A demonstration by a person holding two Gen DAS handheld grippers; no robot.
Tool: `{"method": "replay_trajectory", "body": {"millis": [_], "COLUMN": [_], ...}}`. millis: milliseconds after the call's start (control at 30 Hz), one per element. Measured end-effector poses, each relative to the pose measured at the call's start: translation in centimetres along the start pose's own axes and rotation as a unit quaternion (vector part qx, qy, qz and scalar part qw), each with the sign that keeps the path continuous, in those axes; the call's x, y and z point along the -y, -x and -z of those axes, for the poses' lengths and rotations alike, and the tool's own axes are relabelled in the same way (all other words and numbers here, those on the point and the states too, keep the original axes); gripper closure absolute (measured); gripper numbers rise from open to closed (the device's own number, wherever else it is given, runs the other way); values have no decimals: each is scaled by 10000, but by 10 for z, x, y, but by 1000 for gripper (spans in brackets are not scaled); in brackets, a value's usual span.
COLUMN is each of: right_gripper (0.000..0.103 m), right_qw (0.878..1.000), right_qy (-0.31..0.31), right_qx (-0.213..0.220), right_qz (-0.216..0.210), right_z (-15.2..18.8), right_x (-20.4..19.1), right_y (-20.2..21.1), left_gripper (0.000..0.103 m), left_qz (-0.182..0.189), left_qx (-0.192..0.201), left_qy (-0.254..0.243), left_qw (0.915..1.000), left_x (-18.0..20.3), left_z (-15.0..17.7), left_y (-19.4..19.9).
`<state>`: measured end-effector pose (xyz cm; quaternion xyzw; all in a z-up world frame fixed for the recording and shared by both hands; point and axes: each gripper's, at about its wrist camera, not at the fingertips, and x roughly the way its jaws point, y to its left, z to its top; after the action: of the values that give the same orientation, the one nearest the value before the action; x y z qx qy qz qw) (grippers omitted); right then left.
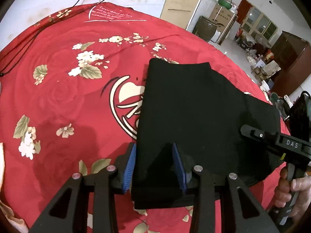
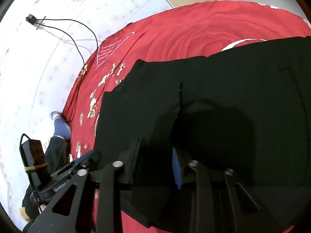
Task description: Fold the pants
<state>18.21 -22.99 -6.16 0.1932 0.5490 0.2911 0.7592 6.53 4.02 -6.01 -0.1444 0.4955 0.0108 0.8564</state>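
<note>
The black pants (image 1: 194,104) lie folded on a red flowered bedspread (image 1: 64,101). My left gripper (image 1: 154,149) stands open, its blue pads on either side of the near left edge of the folded cloth. My right gripper (image 2: 155,147) stands open too, over the near edge of the pants (image 2: 223,97), with cloth between its jaws. The right gripper also shows in the left wrist view (image 1: 250,131), over the pants' right side, hand on its handle. The left gripper's tip shows at the lower left of the right wrist view (image 2: 91,155).
Black cables (image 1: 29,36) run over the bedspread's far left part. A white tiled floor (image 2: 38,68) lies beyond the bed. Boxes, a jar and a wooden cabinet (image 1: 289,58) stand at the far right. The person's leg and socked foot (image 2: 60,126) are beside the bed.
</note>
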Motion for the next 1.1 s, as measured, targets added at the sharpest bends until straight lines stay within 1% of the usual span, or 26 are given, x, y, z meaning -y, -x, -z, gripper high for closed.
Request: {"method": "replay_trajectory", "body": {"millis": [67, 133, 167, 233, 300, 433, 500, 533, 600, 633, 700, 767, 800, 833, 867, 900, 1000, 1067, 1100], "right_gripper": [96, 96, 96, 96, 96, 96, 96, 96, 96, 96, 95, 94, 93, 90, 90, 90, 89, 88, 87], "right_qw": [9999, 9983, 9979, 9991, 9994, 9978, 9965, 9960, 9966, 9974, 9986, 9979, 9964, 9950, 9941, 9950, 9929, 9934, 9920], "right_qy": [106, 340, 365, 197, 44, 47, -71, -110, -60, 44, 267, 540, 631, 624, 569, 526, 420, 318, 282], "right_qx": [119, 454, 498, 357, 237, 407, 504, 572, 621, 598, 363, -12, -221, -415, -586, -504, -531, -513, -563], "right_qz": [-37, -138, -169, 113, 265, 529, 657, 675, 538, 407, 261, 362, 531, 662, 716, 684, 983, 975, 1095], "right_z": [-1, -4, -6, -6, -5, -5, -4, -4, -2, 1, 9, 20, 27, 31, 34, 34, 35, 43, 45], "right_x": [-4, -13, -13, -2, 7, 7, 11, 12, 6, -2, -15, -26, -29, -28, -25, -24, -24, -22, -21], "right_y": [5, 19, 21, 13, 8, 17, 24, 30, 37, 39, 35, 24, 17, 10, 4, 6, 13, 20, 20], "left_gripper": [62, 62, 62, 62, 62, 62, 62, 62, 62, 62, 62, 62, 62, 62, 62, 62, 62, 62, 62], "left_qz": [33, 46, 56, 46, 44, 69, 82, 94, 144, 191, 224, 215, 168, 94, 79, 107, 111, 75, 39], "left_qx": [57, 85, 79, 55, 71, 155, 195, 211, 237, 225, 140, -166, -332, -374, -330, -338, -354, -381, -400], "left_qy": [-19, -42, -52, -72, -88, -78, -137, -194, -317, -400, -545, -652, -651, -665, -693, -712, -685, -700, -730], "left_qw": [10000, 9999, 9999, 9999, 9999, 9998, 9997, 9995, 9991, 9988, 9982, 9975, 9972, 9970, 9970, 9968, 9970, 9968, 9965], "left_x": [0, 0, 0, 1, 2, 1, 4, 6, 13, 18, 26, 32, 33, 35, 37, 38, 38, 40, 41], "left_z": [1, 1, 1, 1, 1, 2, 3, 4, 6, 7, 10, 15, 17, 18, 19, 18, 22, 25, 27], "left_y": [4, 5, 5, 4, 5, 13, 19, 22, 27, 28, 25, 15, 8, 6, 7, 9, 14, 14, 13]}}
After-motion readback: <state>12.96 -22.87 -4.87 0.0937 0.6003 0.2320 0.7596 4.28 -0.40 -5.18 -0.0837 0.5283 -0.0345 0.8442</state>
